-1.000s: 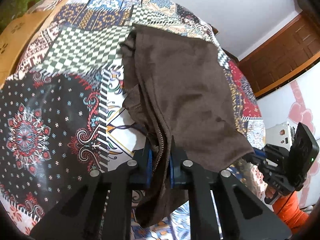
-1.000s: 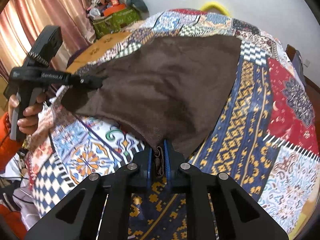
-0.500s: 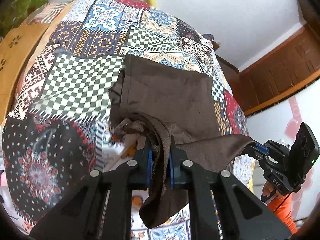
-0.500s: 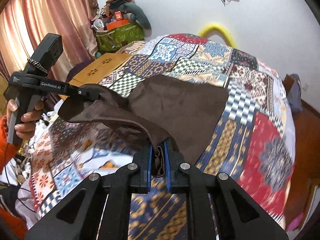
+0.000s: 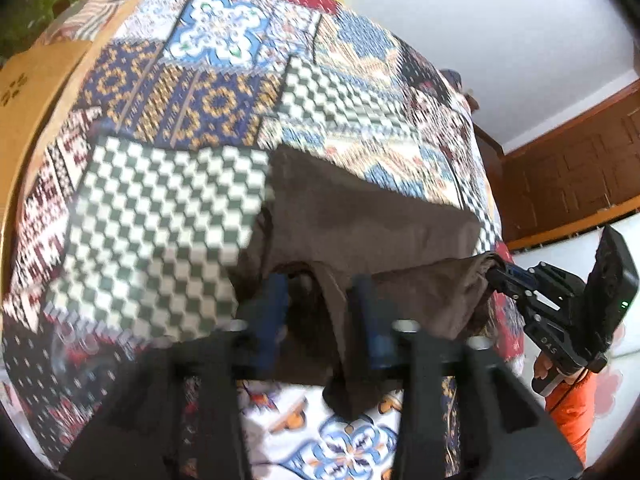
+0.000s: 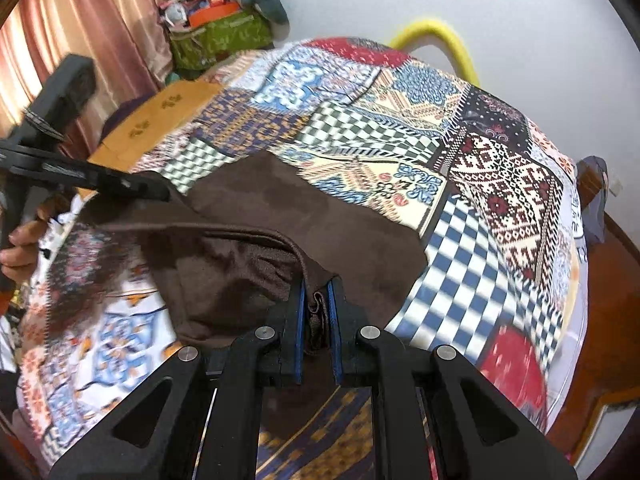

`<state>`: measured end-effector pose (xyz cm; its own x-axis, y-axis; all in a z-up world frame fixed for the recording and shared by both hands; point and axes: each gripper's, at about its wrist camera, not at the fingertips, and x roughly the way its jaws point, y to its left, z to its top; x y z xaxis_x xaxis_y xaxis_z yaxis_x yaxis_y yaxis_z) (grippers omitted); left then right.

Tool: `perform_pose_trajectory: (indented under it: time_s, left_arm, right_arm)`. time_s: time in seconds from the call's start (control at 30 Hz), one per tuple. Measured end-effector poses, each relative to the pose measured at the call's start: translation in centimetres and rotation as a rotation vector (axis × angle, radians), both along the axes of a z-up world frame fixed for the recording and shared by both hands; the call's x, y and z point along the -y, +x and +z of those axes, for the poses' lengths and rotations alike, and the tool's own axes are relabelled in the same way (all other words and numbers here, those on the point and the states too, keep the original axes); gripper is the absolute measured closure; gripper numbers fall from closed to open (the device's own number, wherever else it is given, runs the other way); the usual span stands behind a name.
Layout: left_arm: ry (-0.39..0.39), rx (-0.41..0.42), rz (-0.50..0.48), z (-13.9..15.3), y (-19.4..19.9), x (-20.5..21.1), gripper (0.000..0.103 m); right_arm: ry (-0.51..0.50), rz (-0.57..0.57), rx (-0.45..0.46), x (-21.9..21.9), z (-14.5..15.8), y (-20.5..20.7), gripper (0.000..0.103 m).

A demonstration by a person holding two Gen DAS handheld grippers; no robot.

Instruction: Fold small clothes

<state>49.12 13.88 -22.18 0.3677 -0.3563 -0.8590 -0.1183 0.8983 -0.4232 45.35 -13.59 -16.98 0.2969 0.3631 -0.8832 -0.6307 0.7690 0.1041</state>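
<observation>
A small dark brown garment [image 5: 360, 216] lies on a patchwork bedspread [image 5: 168, 208], its near edge lifted and carried over the far part. My left gripper [image 5: 320, 312] has its jaws apart, with a fold of the brown cloth hanging between them. My right gripper [image 6: 318, 320] is shut on the other corner of the brown garment [image 6: 280, 216]. The right gripper also shows in the left wrist view [image 5: 500, 270], pinching the cloth. The left gripper shows in the right wrist view [image 6: 160, 192] at the cloth's left corner.
The patchwork bedspread [image 6: 480, 168] covers the whole bed. A tan board [image 6: 160, 116] lies along the bed's left side. A yellow hoop [image 6: 436, 36] stands at the far wall. Cluttered boxes [image 6: 220, 20] and curtains are at the back left. Wooden cabinets [image 5: 580, 152] stand right.
Both grippers have moved forward over the bed, carrying the near edge of the brown garment toward its far edge. The left gripper's jaws have opened from shut.
</observation>
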Motion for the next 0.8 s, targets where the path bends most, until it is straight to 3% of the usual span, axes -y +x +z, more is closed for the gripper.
perform_pose_trajectory:
  time_s: [0.07,0.2,0.4,0.5,0.6,0.73,0.8]
  left_arm:
    - [-0.016,0.027,0.028,0.2,0.3,-1.0,0.044]
    - [0.010,0.059,0.051,0.3,0.3,-2.2,0.044]
    - [0.099,0.059,0.009,-0.8,-0.8,-2.1,0.044]
    - [0.138,0.053,-0.043,-1.8,-1.6,-1.1,0.044]
    - [0.159,0.037,-0.074,-3.1,-2.0,-0.3,0.044]
    - [0.194,0.092,-0.074,-3.3,-1.9,0.5,0.045]
    - [0.195,0.111,-0.090,-3.3,-1.2,1.0,0.057]
  right_arm:
    - [-0.016,-0.004,-0.013,-0.3,-0.9,1.4,0.093]
    - [-0.012,-0.051,0.019,-0.3,-1.3,2.9,0.087]
    - [0.095,-0.195,0.031,2.5,0.0,2.5,0.056]
    - [0.132,-0.181,0.022,3.8,0.3,1.0,0.055]
    - [0.123,-0.206,0.002,4.4,-0.7,-0.3,0.048]
    - [0.122,-0.212,-0.061,4.7,-2.6,-1.3,0.048]
    - [0.120,-0.222,-0.077,4.5,-3.4,-1.4,0.048]
